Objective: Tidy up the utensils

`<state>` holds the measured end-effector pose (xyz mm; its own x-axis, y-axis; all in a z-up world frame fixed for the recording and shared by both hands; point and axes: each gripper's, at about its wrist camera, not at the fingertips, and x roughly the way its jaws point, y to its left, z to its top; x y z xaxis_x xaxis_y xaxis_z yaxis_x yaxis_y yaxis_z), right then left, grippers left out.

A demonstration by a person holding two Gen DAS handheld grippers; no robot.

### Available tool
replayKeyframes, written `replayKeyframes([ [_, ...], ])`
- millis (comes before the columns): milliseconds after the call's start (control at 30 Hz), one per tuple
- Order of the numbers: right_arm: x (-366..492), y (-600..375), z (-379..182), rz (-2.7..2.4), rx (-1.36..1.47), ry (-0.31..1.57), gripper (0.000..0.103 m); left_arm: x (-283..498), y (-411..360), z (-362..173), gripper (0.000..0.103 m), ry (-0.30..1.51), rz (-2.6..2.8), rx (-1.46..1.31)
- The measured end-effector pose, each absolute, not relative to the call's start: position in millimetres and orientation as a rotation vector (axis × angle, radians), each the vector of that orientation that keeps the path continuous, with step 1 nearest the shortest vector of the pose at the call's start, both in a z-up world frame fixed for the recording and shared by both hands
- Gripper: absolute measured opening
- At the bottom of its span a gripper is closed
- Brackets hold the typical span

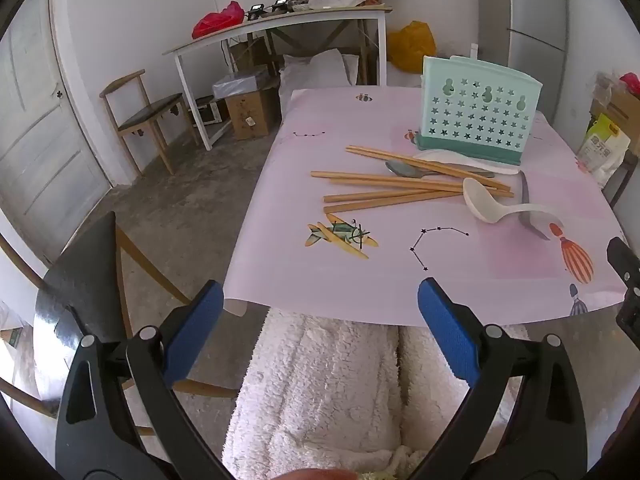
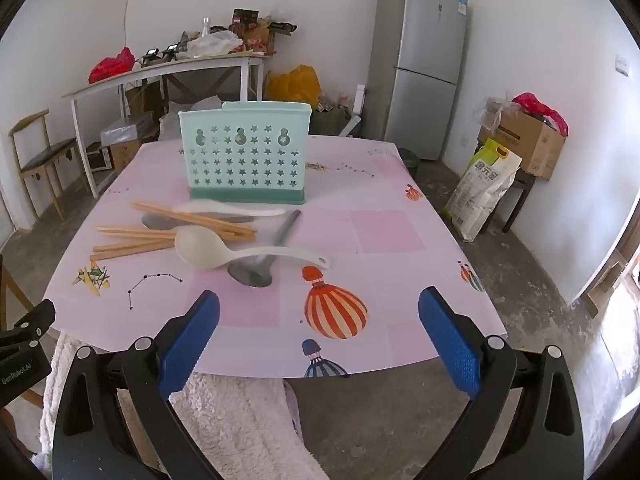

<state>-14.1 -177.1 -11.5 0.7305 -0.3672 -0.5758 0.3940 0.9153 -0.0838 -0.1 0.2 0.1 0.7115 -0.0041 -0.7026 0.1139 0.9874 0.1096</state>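
A mint-green utensil holder with star holes stands upright near the table's far side, also in the left wrist view. In front of it lie several wooden chopsticks, a white ladle, a grey spoon under the ladle's handle, a second grey spoon and a flat white spoon. My left gripper hangs open over the table's near edge, nothing between its blue pads. My right gripper is open too, short of the utensils.
The table wears a pink printed cloth. A person's fluffy white lap fills the space below the near edge. A wooden chair, a cluttered side table, a fridge, boxes and a rice bag ring the room.
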Motion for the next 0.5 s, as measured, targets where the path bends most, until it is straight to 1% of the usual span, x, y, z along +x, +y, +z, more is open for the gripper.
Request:
replayKeyframes([
  [500,-14.8,-177.1,-10.1,-0.418,0.052,0.619,0.097,0.3,0.3,-0.1,0.094,0.785,-0.068,0.147],
])
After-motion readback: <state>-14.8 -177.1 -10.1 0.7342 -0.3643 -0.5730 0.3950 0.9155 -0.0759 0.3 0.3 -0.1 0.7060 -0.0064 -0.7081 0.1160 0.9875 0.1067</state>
